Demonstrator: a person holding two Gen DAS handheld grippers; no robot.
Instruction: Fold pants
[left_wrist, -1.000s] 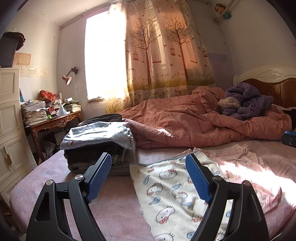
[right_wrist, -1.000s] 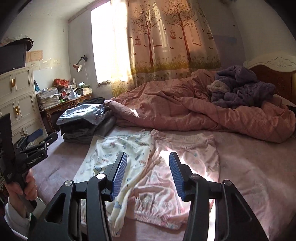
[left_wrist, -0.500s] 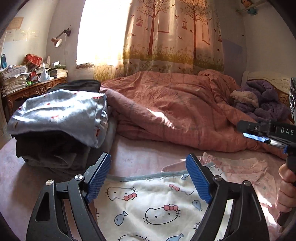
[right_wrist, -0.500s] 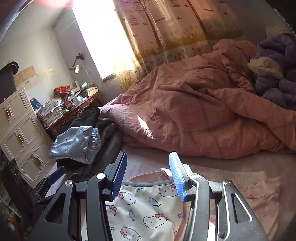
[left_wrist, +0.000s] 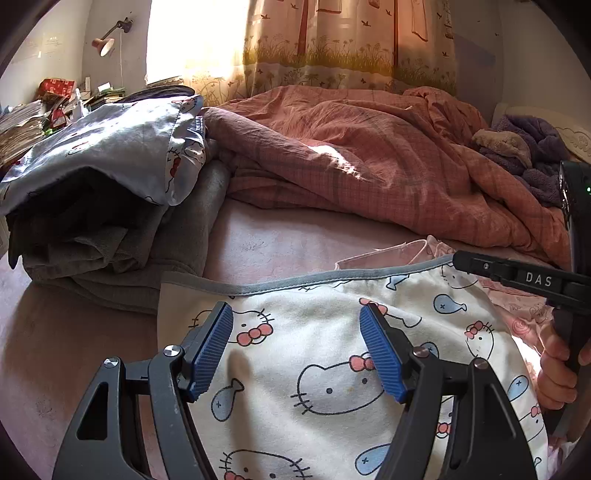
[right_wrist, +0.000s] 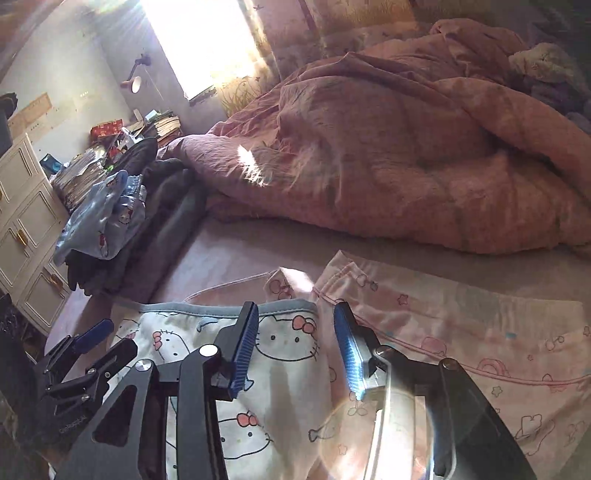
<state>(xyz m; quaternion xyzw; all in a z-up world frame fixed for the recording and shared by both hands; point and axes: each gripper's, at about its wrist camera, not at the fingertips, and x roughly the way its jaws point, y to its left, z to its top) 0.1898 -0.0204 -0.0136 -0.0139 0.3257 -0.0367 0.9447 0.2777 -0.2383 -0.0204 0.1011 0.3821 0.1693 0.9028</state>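
White Hello Kitty pants (left_wrist: 317, 354) with a grey-blue waistband lie flat on the pink bed sheet (left_wrist: 280, 240); they also show in the right wrist view (right_wrist: 284, 343). Pink printed pants (right_wrist: 461, 332) lie beside them on the right. My left gripper (left_wrist: 295, 347) is open, low over the white pants just short of the waistband. My right gripper (right_wrist: 295, 343) is open over the white pants' right waistband corner, beside the pink pants. The right gripper's body also shows at the right edge of the left wrist view (left_wrist: 524, 277).
A stack of folded clothes (left_wrist: 110, 206) topped by a light blue garment sits at the left. A rumpled pink quilt (left_wrist: 369, 155) covers the far half of the bed. A purple blanket (left_wrist: 532, 155) lies at the headboard. White drawers (right_wrist: 26, 221) and a cluttered desk stand left.
Both grippers have moved forward and down, close over the waistband end of the white pants. Both stay open.
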